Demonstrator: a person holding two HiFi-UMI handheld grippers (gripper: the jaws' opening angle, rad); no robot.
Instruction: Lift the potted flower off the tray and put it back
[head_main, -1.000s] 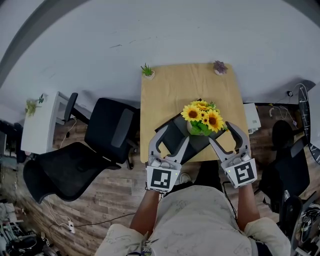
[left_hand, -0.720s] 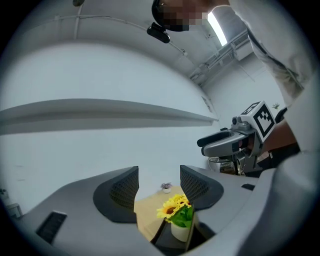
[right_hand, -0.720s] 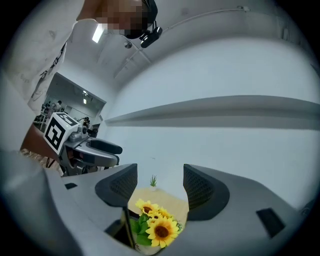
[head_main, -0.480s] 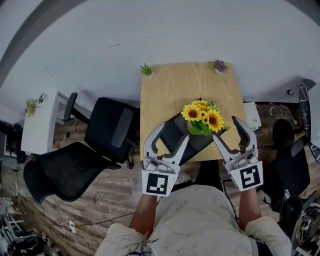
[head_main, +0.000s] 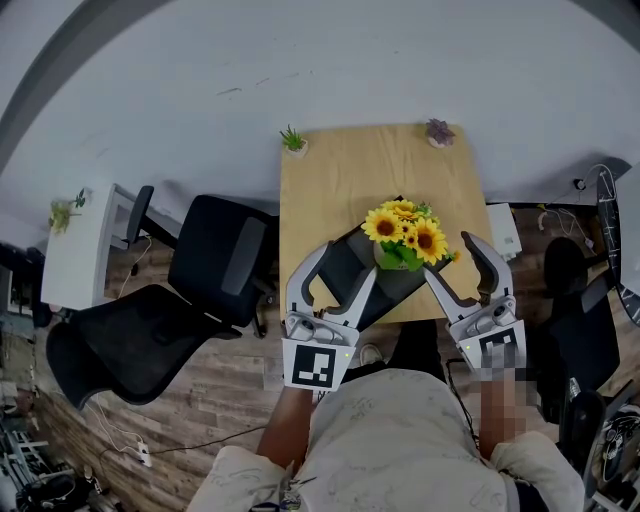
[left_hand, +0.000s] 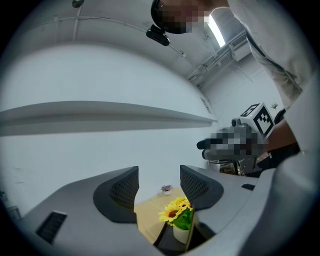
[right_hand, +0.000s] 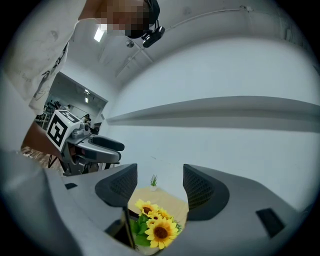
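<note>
The potted flower (head_main: 405, 236) stands on the dark tray (head_main: 344, 272), which lies at the near edge of the wooden table (head_main: 340, 175); its yellow blooms rise over a white pot (left_hand: 181, 234) that rests on the tray's far right part. In the head view the left gripper (head_main: 348, 265) and the right gripper (head_main: 447, 258) are held at the table's near edge, one to each side of the flower, both pointing toward it; the right gripper is just beside the blooms, while the left one hangs over the tray's near left part, a little further from the pot; neither touches the flower.

In the left gripper view the left gripper (left_hand: 159, 187) has its jaws spread with nothing between them; the flower (left_hand: 176, 212) shows beyond the tips, low and toward the right jaw, and the tray (left_hand: 167, 241) runs under it. In the right gripper view the right gripper (right_hand: 160, 185) is likewise spread wide and empty; the blooms (right_hand: 155, 226) sit below the gap, beyond the tips.

A small green plant (head_main: 294, 141) and a small purple plant (head_main: 439, 132) stand at the table's two far corners; black office chairs (head_main: 215, 262) stand on the floor to the table's left.
</note>
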